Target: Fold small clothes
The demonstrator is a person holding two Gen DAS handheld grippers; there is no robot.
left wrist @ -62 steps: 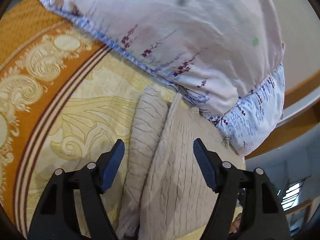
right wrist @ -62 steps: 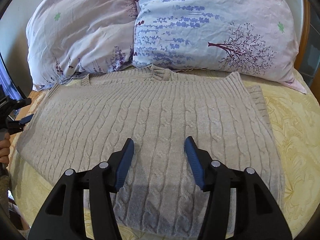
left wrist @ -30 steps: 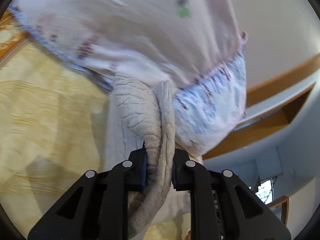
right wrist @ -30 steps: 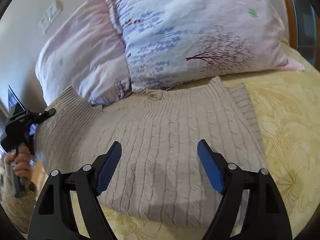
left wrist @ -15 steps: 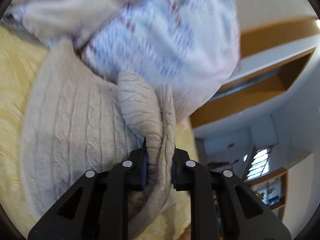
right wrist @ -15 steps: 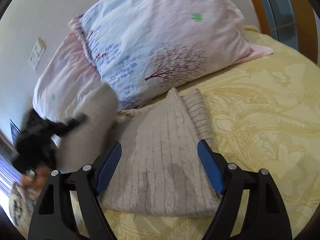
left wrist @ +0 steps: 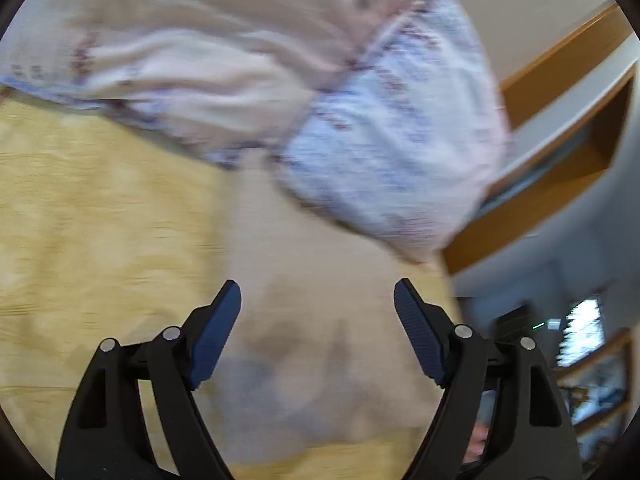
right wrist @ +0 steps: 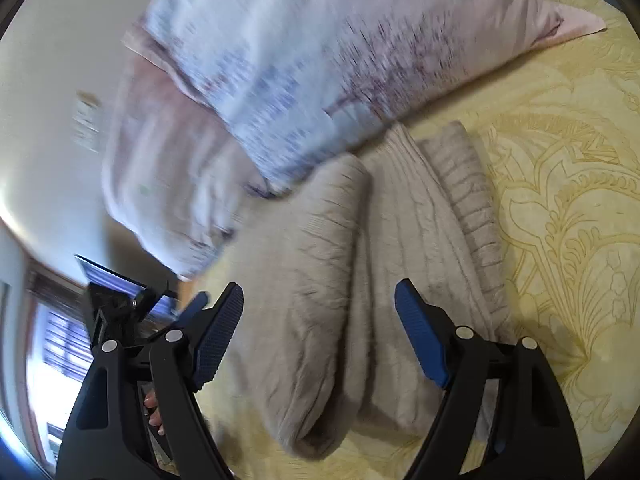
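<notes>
Opening over the folded sweater (right wrist: 360, 280), left gripper (left wrist: 318, 320) grips nothing; right gripper (right wrist: 320, 320) fingers stand spread, empty.

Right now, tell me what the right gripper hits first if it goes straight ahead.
Probably the folded sweater: it lies on the bedspread right between and ahead of the right gripper's open jaws. The pillow sits further back.

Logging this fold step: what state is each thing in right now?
Sweater: folded lengthwise, lying on the bedspread, ungripped.
Left claw: jaws opening, nothing pinched.
Right claw: open, above the sweater.
Pillows: propped at the sweater's far end.
Bedspread: spread flat.
</notes>
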